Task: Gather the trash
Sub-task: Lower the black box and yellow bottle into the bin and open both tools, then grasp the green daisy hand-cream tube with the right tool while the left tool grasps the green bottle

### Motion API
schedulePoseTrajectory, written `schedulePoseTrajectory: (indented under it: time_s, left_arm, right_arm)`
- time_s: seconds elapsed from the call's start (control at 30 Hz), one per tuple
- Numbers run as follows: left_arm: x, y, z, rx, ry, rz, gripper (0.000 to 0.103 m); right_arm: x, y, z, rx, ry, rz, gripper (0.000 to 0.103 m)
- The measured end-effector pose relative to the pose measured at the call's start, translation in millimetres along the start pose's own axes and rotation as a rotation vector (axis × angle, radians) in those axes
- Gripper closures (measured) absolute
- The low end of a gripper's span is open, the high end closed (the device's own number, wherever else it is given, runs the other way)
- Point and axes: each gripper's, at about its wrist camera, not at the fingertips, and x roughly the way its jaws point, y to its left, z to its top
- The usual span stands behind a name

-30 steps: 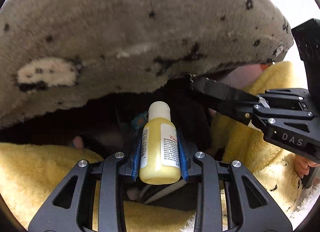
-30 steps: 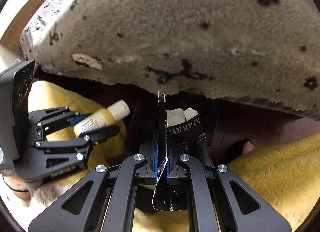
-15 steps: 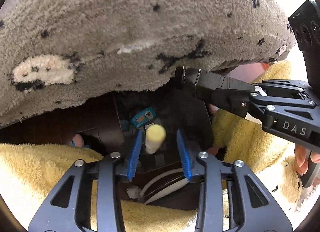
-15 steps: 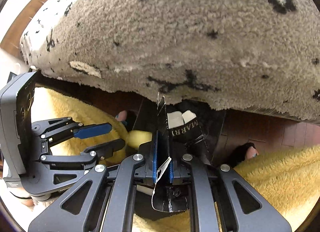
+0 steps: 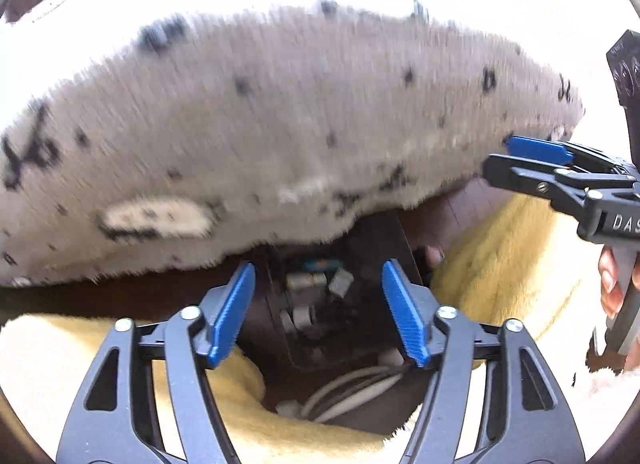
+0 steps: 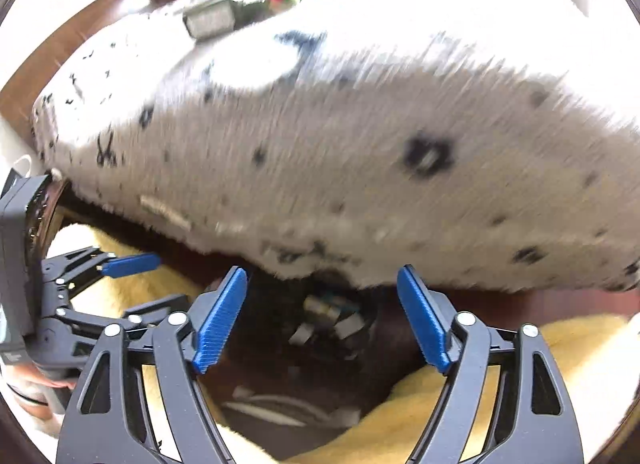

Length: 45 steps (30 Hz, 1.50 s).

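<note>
Both grippers opening, empty, above bin (image 5: 372,232) holding trash (image 5: 304,284).

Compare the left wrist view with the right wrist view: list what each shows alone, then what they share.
Left wrist only: fingers of a hand gripping the right tool's handle, and the right tongs side-on.
Right wrist only: a small box lying far up on the spotted rug.
Both: the rug, yellow fleece, and the dark bin of scraps below opening, empty tongs.

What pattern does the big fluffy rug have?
The rug is greyish-beige with scattered small black marks, clearest in the right wrist view.
</note>
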Motion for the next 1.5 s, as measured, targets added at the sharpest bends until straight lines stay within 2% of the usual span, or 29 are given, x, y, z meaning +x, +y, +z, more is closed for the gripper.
schedulePoseTrajectory:
  time_s: [0.07, 0.17, 0.3, 0.43, 0.67, 0.9, 1.13, 1.23, 1.37, 1.5]
  left_arm:
    - [-13, 6, 10, -0.001, -0.05, 0.022, 0.03]
    - [-28, 16, 29, -0.013, -0.11, 0.055, 0.027]
    - [-41, 28, 54, -0.033, -0.167, 0.106, 0.026]
    - [-50, 41, 78, -0.049, -0.206, 0.117, 0.026]
    - [-44, 59, 124, -0.056, -0.255, 0.16, 0.026]
    - [-25, 83, 173, -0.074, -0.272, 0.195, 0.026]
    - [-6, 87, 204, -0.004, -0.279, 0.222, 0.026]
    - [0, 87, 212, 0.04, -0.28, 0.206, 0.026]
    - [12, 85, 223, 0.087, -0.27, 0.192, 0.026]
    - [20, 78, 230, 0.13, -0.272, 0.157, 0.024]
  right_arm:
    - [-14, -7, 10, -0.001, -0.047, -0.034, 0.021]
    - [-28, -17, 25, 0.008, -0.107, -0.07, 0.021]
    - [-38, -35, 48, 0.028, -0.173, -0.108, 0.021]
    - [-42, -48, 72, 0.044, -0.221, -0.146, 0.021]
    - [-36, -76, 119, 0.097, -0.27, -0.206, 0.021]
    - [-8, -94, 162, 0.123, -0.254, -0.234, 0.021]
    - [16, -119, 193, 0.169, -0.225, -0.284, 0.021]
    - [27, -127, 200, 0.181, -0.199, -0.283, 0.021]
    - [40, -133, 206, 0.187, -0.171, -0.277, 0.027]
    - [44, -138, 208, 0.196, -0.167, -0.264, 0.03]
